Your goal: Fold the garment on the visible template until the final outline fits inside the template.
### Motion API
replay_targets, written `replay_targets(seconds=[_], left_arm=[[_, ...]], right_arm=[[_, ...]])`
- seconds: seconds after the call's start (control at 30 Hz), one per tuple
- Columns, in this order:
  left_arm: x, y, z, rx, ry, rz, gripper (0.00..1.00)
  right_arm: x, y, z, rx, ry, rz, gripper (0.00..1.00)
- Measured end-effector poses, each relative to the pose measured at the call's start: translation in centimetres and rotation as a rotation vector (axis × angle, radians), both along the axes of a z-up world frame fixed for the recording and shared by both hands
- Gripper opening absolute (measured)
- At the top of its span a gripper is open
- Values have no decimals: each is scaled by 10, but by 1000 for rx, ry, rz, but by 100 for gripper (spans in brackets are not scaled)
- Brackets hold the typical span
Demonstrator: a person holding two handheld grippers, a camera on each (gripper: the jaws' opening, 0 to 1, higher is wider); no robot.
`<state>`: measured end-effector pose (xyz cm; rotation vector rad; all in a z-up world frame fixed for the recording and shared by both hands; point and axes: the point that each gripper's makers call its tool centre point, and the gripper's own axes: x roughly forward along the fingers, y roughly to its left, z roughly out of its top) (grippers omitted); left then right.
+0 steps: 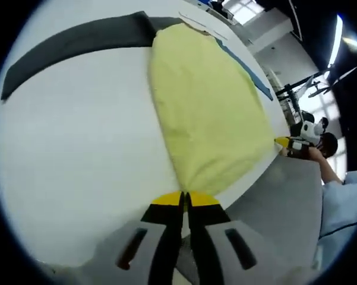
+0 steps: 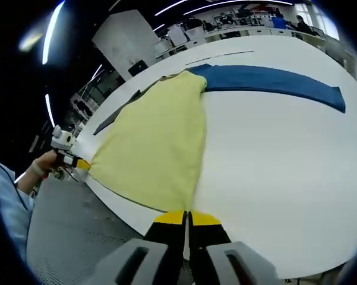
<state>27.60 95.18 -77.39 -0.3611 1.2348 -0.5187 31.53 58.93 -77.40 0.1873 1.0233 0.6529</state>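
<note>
I had my left gripper (image 1: 184, 202) and right gripper (image 2: 187, 219) each clamped on a near corner of the yellow garment (image 1: 208, 107) lying on the white table (image 1: 77, 166); I judged both corners should lift evenly for a straight fold.

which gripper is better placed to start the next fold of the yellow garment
Neither clearly: the left gripper and right gripper each pinch a near corner of the yellow garment, so both would likely lift together.

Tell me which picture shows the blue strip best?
The right gripper view: the blue strip stretches long and clear across the white table, past the yellow cloth. The left gripper view catches just a thin blue edge peeking out beside that cloth.
</note>
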Motion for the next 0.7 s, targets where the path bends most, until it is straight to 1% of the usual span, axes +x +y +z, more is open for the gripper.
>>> replay_targets(seconds=[0.1, 0.23, 0.27, 0.3, 0.4, 0.47, 0.53, 0.57, 0.6, 0.63, 0.67, 0.7], left_arm=[[0, 0, 0, 2, -5, -2, 0], [-2, -1, 1, 7, -27, 6, 0], [-2, -1, 1, 10, -51, -8, 0], [-2, -1, 1, 10, -57, -10, 0], [-2, -1, 1, -16, -77, 6, 2], [2, -2, 5, -41, -115, 23, 6], [6, 0, 12, -54, -156, 41, 16], [13, -1, 18, -58, -228, 23, 21], [17, 1, 21, -52, -258, 38, 27], [19, 3, 25, -51, -274, 42, 33], [22, 3, 29, -49, -313, 30, 37], [28, 5, 33, -38, -363, 21, 44]], right_arm=[[0, 0, 0, 2, 1, -1, 0], [0, 0, 0, 3, -1, 2, 0], [0, 0, 0, 4, -4, 5, 0], [0, 1, 0, 7, -7, 10, 0], [-1, 2, 2, 17, -16, 20, 0], [0, 4, 7, 36, -42, 25, 3], [0, 5, 13, 58, -52, 23, 9], [4, 5, 17, 69, -81, 21, 14], [6, 4, 20, 71, -100, 20, 22], [8, 4, 22, 72, -114, 19, 29], [11, 4, 25, 72, -143, 23, 36], [13, 3, 27, 69, -153, 18, 45]])
